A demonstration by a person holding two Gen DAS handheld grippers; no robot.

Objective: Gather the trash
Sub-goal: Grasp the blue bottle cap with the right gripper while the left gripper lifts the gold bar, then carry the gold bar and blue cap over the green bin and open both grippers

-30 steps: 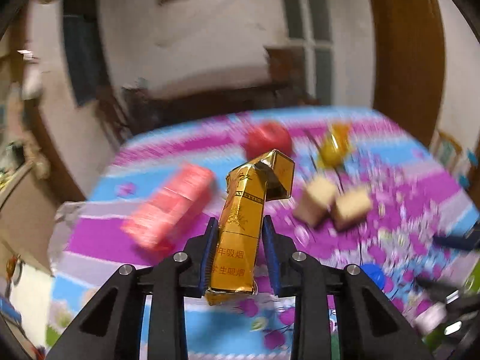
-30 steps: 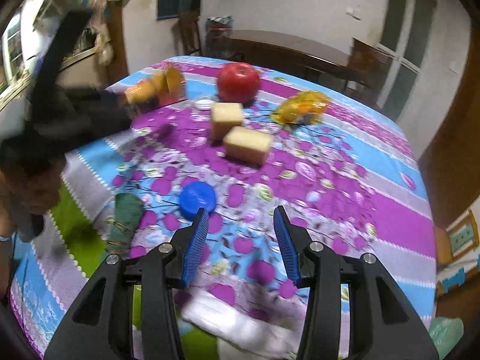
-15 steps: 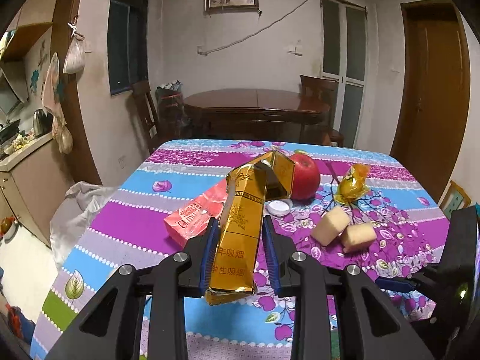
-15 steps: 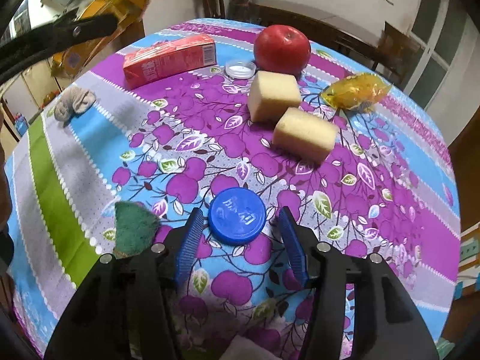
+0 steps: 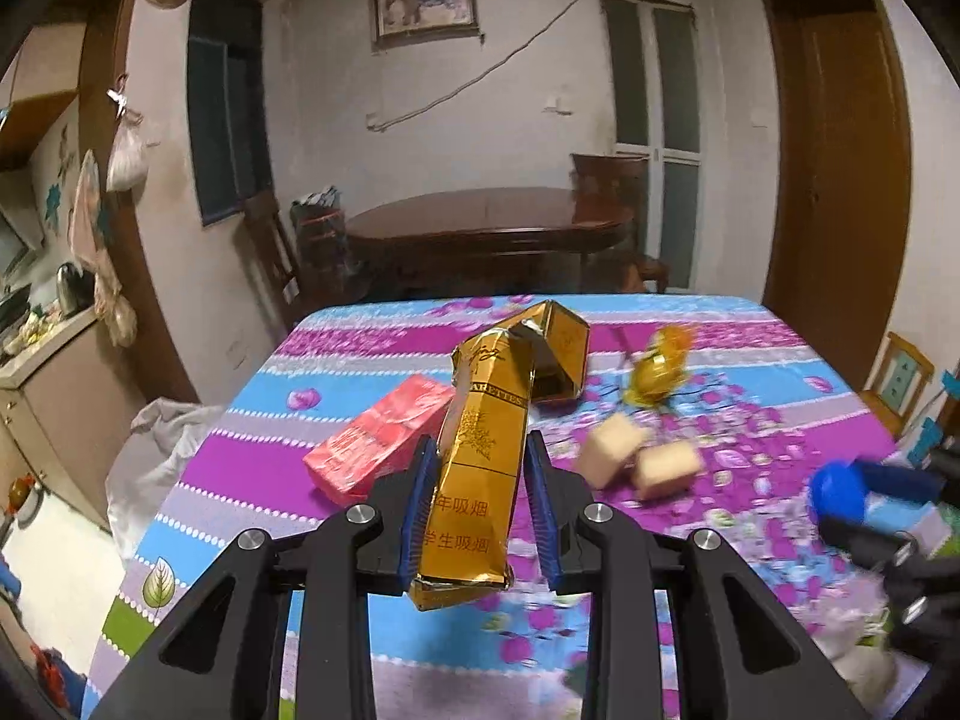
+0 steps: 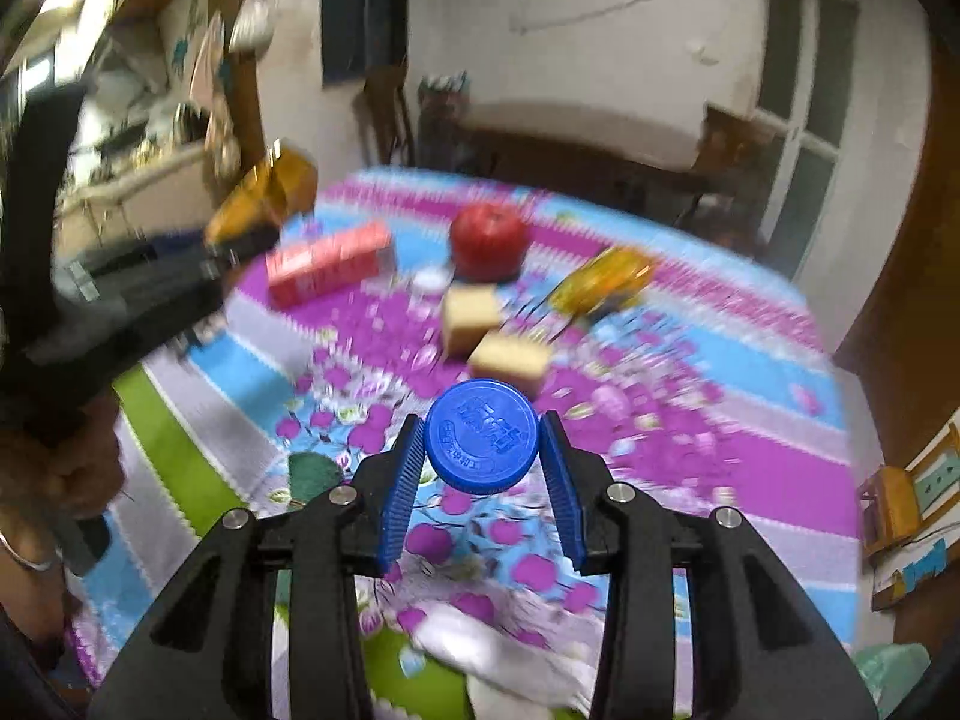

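My left gripper point(image 5: 478, 447) is shut on an opened gold cigarette pack point(image 5: 480, 480), held upright above the flowered tablecloth point(image 5: 252, 468). In the right wrist view, my right gripper point(image 6: 480, 420) is shut on a round blue bottle cap point(image 6: 480, 443), its pads pressing on the cap's rim, lifted clear of the cloth. The left wrist view shows that cap point(image 5: 837, 489) at the right edge. The gold pack point(image 6: 264, 198) appears blurred at the left of the right wrist view, with a person's hand point(image 6: 66, 468) below it.
On the table lie a red carton point(image 6: 330, 261), a red apple point(image 6: 489, 240), a small white lid point(image 6: 432, 282), two beige blocks point(image 6: 471, 315), a yellow wrapper point(image 6: 606, 282), a green pad point(image 6: 312, 471) and a white tissue point(image 6: 492, 642). A dark wooden table point(image 5: 480, 228) stands behind.
My right gripper came down around the blue cap, shut on it and lifted it off the cloth. My left gripper rose a little with the gold pack still in it.
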